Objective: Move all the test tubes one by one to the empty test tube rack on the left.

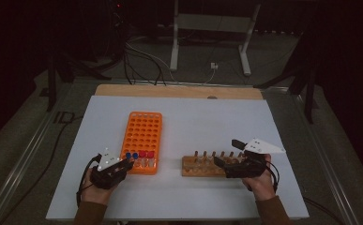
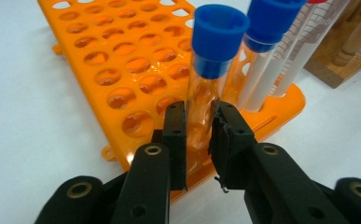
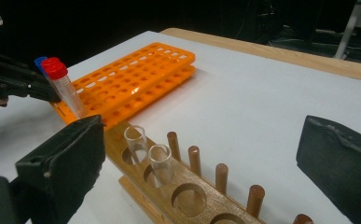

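Where jaws pinch blue-capped tube, orange rack, left hand-held gripper closed.

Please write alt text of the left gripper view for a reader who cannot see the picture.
The left gripper has its two black jaws closed around the clear body of a blue-capped tube that stands in an orange rack on a white table. Beside it stand a second blue-capped tube and a red-capped one, with a wooden rack behind.

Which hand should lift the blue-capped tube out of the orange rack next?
Left. The left gripper already has its jaws around the blue-capped tube in the orange rack. The right gripper is open over the wooden rack, away from it.
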Demonstrator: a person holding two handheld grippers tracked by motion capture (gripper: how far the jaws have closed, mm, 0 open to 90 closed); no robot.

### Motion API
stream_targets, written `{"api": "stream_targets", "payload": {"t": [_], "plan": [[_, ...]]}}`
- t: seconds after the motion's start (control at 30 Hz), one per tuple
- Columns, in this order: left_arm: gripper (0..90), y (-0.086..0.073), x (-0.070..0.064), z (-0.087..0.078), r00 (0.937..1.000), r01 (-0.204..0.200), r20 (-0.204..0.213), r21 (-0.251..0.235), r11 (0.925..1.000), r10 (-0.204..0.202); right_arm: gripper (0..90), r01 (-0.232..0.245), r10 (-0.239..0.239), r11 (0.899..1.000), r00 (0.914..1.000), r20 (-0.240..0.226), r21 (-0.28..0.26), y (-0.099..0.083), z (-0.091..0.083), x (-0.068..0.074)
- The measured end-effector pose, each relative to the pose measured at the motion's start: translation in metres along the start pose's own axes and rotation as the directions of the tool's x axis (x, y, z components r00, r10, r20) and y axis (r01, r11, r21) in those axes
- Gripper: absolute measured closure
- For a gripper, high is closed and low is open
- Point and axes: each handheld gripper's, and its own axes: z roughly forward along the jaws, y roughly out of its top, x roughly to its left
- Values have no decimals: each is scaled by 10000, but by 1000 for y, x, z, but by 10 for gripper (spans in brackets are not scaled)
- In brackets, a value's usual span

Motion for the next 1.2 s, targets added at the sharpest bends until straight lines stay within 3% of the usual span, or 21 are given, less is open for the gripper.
{"api": "stream_targets", "payload": {"t": [0.17, 0.4, 0.5, 0.77, 0.93, 1.2], "plan": [[654, 0, 2, -3, 9991, 357, 255, -281, 9990, -350, 38, 18, -18, 10000, 10000, -8, 43, 0, 1, 0], [475, 1, 4, -14, 9971, 657, 460, -1043, 9924, -611, 103, 161, -158, 9994, 9998, -87, 321, -4, 7, 3], [411, 1, 5, -19, 9962, 765, 510, -1359, 9878, -701, 176, 226, -219, 9989, 9996, -158, 417, -6, 11, 4], [179, 6, 3, -26, 9943, 1021, 503, -1977, 9749, -939, 509, 794, -751, 9925, 9960, -488, 934, -15, 22, 10], [153, 9, 0, -28, 9924, 1174, 623, -2241, 9675, -1060, 647, 1228, -1154, 9858, 9909, -694, 1148, -18, 27, 15], [135, 12, -2, -30, 9920, 1219, 620, -2427, 9624, -1100, 731, 1503, -1414, 9808, 9869, -775, 1240, -19, 34, 22]]}}
